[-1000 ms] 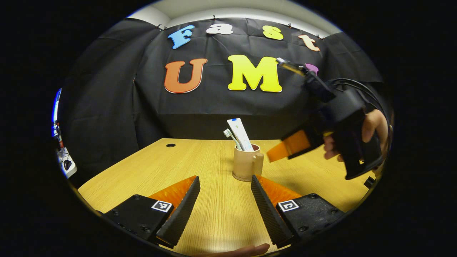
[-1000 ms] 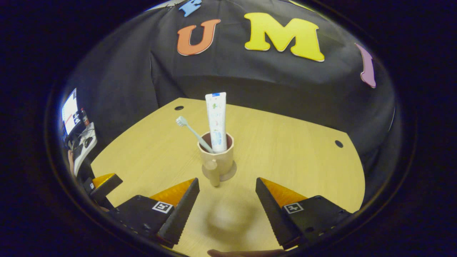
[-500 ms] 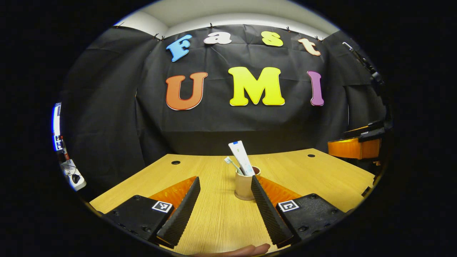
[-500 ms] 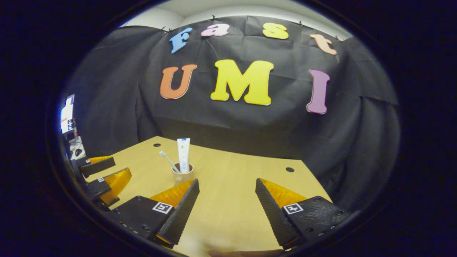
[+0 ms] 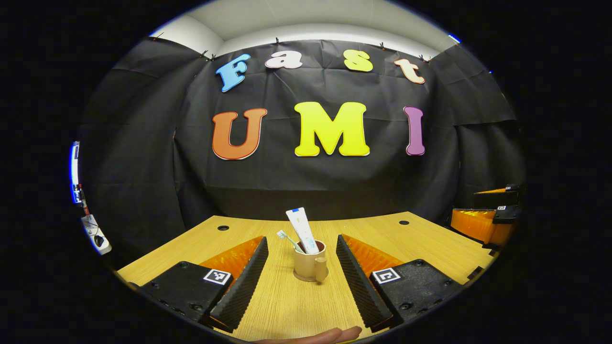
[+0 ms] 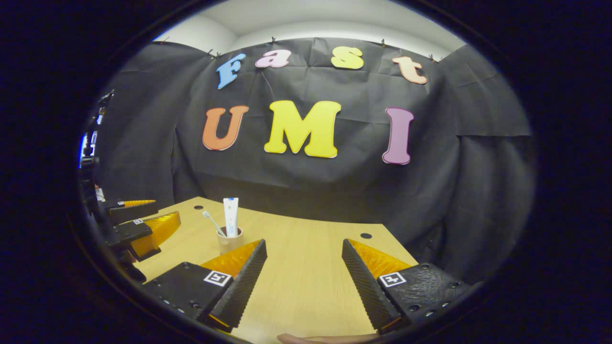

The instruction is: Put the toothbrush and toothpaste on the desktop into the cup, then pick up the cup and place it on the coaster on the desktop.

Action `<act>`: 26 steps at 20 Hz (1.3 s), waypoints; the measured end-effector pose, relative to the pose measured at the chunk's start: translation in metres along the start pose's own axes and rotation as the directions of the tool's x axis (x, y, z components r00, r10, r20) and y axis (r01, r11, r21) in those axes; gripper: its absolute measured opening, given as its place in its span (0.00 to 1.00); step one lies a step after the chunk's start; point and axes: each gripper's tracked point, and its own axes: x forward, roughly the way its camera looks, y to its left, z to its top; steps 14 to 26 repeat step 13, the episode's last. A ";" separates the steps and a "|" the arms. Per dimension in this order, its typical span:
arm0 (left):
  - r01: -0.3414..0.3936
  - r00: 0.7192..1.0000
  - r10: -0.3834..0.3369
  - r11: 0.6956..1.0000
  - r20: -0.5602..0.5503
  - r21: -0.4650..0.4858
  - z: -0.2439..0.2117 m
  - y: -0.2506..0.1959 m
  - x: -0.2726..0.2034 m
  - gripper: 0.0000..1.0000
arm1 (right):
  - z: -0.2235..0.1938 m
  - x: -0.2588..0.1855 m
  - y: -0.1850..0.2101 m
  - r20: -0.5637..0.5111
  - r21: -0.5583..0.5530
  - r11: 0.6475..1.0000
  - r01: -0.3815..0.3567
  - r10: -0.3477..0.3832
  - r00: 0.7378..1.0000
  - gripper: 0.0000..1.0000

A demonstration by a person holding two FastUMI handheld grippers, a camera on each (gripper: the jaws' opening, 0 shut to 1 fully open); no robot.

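Observation:
A tan cup (image 5: 310, 265) with a handle stands upright on a round coaster (image 5: 300, 277) on the wooden table (image 5: 420, 243). The white toothpaste tube (image 5: 301, 229) and the toothbrush (image 5: 287, 237) lean inside it. My left gripper (image 5: 301, 239) is open, low over the table, with the cup a little ahead between its fingers' lines and untouched. In the right gripper view the cup (image 6: 228, 240), toothpaste (image 6: 231, 217) and toothbrush (image 6: 210, 220) sit far off to the left. My right gripper (image 6: 304, 243) is open over bare table, holding nothing.
The right gripper (image 5: 483, 220) shows at the table's right edge, the left gripper (image 6: 143, 224) at the left. Cable holes (image 5: 223, 228) (image 5: 404, 222) mark the table's back corners. The black cloth wall closes the back. A fingertip (image 5: 330, 334) shows at the bottom.
Both grippers have drawn back from the cup, so it looks smaller and farther. The right gripper swung off to the right side. The cup has stayed on the coaster.

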 end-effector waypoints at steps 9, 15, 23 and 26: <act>-0.033 0.997 0.032 0.999 0.071 0.016 0.019 0.004 -0.012 0.92 | 0.002 -0.020 -0.025 0.123 0.010 0.996 0.083 -0.084 0.989 0.96; -0.027 0.998 0.025 0.999 0.057 0.027 0.014 0.000 -0.018 0.92 | -0.010 -0.027 -0.030 0.126 0.028 0.994 0.109 -0.111 0.986 0.96; -0.027 0.998 0.025 0.999 0.057 0.027 0.014 0.000 -0.018 0.92 | -0.010 -0.027 -0.030 0.126 0.028 0.994 0.109 -0.111 0.986 0.96; -0.027 0.998 0.025 0.999 0.057 0.027 0.014 0.000 -0.018 0.92 | -0.010 -0.027 -0.030 0.126 0.028 0.994 0.109 -0.111 0.986 0.96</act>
